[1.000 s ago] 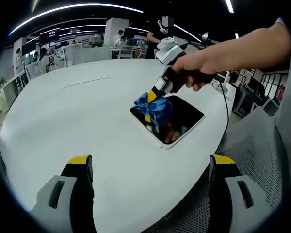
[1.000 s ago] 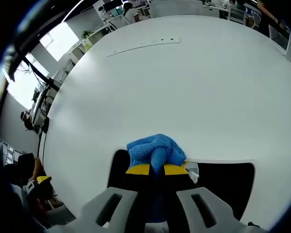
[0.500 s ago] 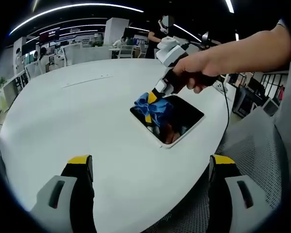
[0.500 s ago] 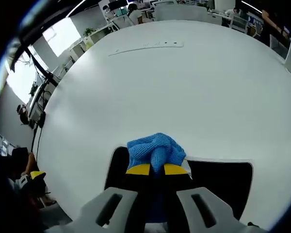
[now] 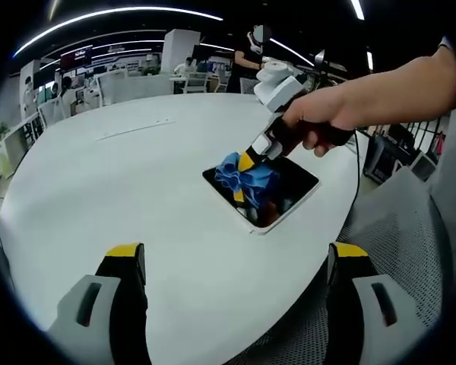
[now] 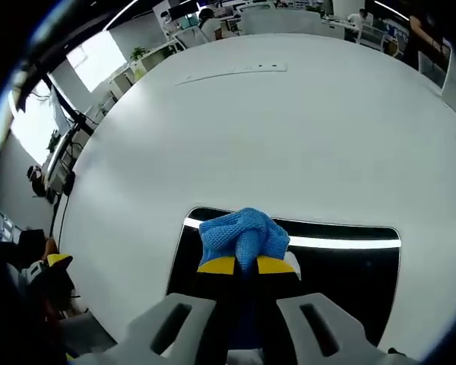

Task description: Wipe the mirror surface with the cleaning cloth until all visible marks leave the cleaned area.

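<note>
Right tongs (image 6: 245, 265) gripped the blue cleaning cloth (image 6: 243, 234) on the mirror (image 6: 349, 270), wiping apparently unfinished; left tongs (image 5: 232, 258) stood open.

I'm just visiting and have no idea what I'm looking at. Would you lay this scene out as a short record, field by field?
Surface: large round white table
Item being cleaned: dark rectangular mirror with a white frame, lying flat near the table's edge
Cleaning tool: bunched blue knitted cloth, resting on the mirror
Right gripper: jaws shut on the cloth, held by a person's hand
Left gripper: jaws wide apart, holding nothing, above the table short of the mirror
Marks on mirror: too reflective to tell
</note>
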`<state>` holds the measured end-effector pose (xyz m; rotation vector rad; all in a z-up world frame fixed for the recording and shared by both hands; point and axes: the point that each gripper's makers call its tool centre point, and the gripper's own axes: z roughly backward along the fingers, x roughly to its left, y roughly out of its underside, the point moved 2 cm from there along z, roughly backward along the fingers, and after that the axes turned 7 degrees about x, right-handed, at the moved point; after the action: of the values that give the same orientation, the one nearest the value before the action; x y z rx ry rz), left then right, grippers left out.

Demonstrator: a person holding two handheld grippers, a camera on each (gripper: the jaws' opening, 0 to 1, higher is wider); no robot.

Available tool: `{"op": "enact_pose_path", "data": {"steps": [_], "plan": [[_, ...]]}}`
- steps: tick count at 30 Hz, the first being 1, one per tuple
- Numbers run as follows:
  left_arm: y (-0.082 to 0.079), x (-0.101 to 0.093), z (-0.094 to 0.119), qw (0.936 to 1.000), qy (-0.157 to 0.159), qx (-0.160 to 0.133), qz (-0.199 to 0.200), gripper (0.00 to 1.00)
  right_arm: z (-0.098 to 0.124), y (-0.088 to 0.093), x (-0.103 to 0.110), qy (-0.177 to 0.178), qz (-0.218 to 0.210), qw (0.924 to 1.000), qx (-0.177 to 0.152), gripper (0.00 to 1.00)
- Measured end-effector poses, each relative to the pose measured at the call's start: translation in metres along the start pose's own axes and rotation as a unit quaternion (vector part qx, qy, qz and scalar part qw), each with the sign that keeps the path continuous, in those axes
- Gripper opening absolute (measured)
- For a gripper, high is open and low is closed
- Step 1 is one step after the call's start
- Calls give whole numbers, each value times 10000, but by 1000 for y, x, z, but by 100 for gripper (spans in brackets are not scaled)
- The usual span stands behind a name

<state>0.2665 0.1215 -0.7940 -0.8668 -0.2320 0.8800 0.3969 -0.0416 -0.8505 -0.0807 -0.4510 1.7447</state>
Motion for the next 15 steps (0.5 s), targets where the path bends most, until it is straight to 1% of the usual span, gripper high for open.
{"op": "enact_pose_path", "data": {"steps": [6,10,15], "plan": [[-3,-1,2,10000,-4,-31,0,99,2,9,1,-16,-86,10000,0,2],[-2,-3,1,9999,-5,-17,-100,99,5,16,2,-55,-72,10000,26,2],[-2,-3,1,9998,-26,-22,-173,99,8,25,2,-84,-166,9998,33,2]]}}
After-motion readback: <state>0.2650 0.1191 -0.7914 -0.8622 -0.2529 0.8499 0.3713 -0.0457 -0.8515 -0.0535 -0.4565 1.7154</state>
